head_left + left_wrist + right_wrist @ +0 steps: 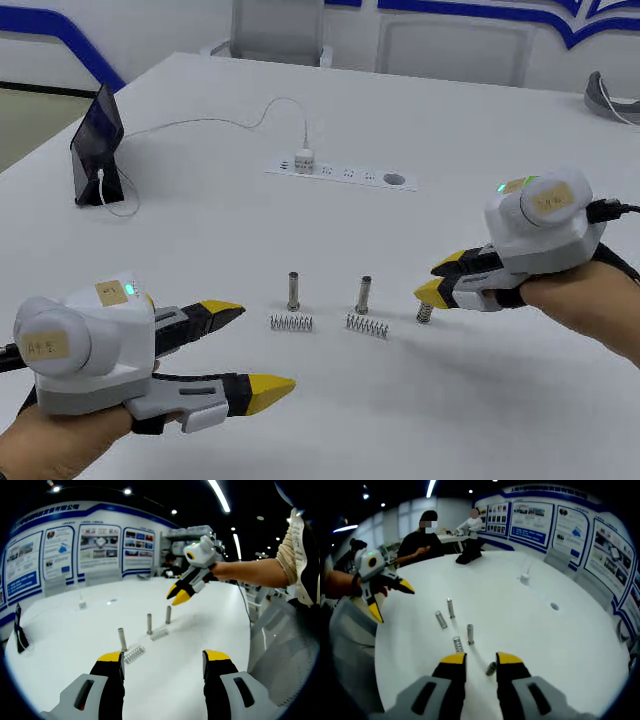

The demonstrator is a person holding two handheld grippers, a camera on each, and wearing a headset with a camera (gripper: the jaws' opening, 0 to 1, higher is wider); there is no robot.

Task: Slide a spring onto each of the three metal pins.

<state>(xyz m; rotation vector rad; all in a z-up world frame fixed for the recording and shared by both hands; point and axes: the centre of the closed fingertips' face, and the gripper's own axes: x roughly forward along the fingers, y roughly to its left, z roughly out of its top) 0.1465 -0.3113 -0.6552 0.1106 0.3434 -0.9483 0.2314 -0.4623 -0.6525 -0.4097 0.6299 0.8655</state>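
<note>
At lower left, the left gripper (pixel 265 346) was held with jaws released wide. The right gripper (pixel 427 281) (jaws narrowly parted) was positioned at the rightmost pin (pixel 425 312), centre right.

an office showroom or meeting room: a large white counter (pixel 480 130) with a power strip (pixel 340 172), chairs (pixel 277 30) behind it, blue-trimmed wall posters (pixel 60 550), ceiling strip lights (pixel 220 495).

Top of third pin (pixel 425 314) behind right claw (pixel 430 281)
</note>
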